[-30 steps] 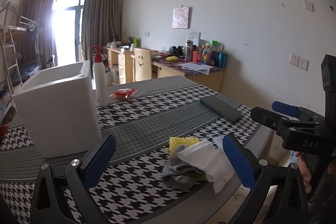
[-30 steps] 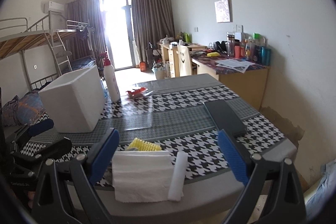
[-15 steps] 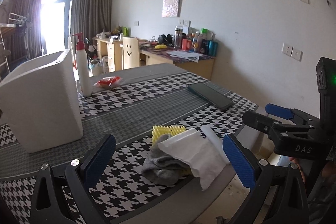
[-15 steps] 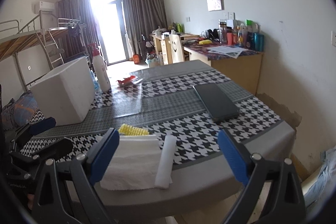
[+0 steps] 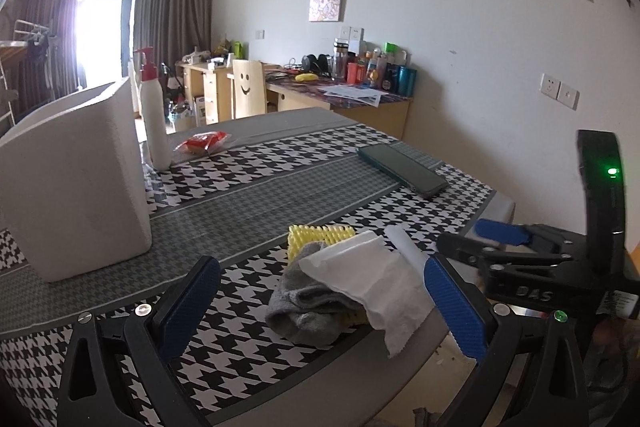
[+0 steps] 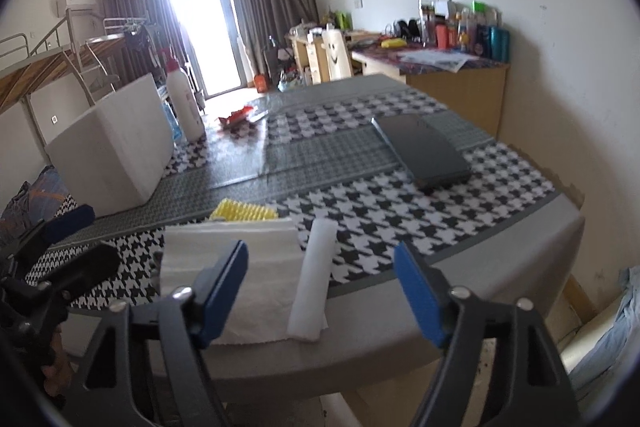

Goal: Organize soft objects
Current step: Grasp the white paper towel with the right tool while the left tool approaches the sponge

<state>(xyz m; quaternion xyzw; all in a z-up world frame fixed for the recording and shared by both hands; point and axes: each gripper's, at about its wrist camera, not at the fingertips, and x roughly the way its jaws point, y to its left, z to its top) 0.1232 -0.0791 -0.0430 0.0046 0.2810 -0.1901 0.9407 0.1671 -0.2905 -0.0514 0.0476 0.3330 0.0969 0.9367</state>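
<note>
A pile of soft things lies at the table's near edge: a grey cloth [image 5: 308,303], a white tissue [image 5: 368,279] on top, a yellow ridged sponge [image 5: 320,237] behind, and a white foam roll [image 6: 312,291] beside them. The tissue [image 6: 256,267] and the sponge [image 6: 244,213] also show in the right wrist view. My left gripper [image 5: 320,311] is open, with the pile between its fingers. My right gripper [image 6: 320,283] is open, just in front of the foam roll and tissue. It also shows in the left wrist view [image 5: 496,243]. A white foam box [image 5: 76,179] stands at the left.
A white pump bottle [image 5: 154,115] and a red packet [image 5: 202,143] are behind the box. A dark phone [image 5: 402,171] lies on the houndstooth tablecloth [image 5: 248,195] at the right. A cluttered desk [image 5: 352,95] stands by the far wall. The table edge [image 6: 400,319] is right below the grippers.
Both grippers have moved closer to the pile. The right gripper has shifted right and lower, so the foam roll now lies between its fingers. Nothing has been grasped.
</note>
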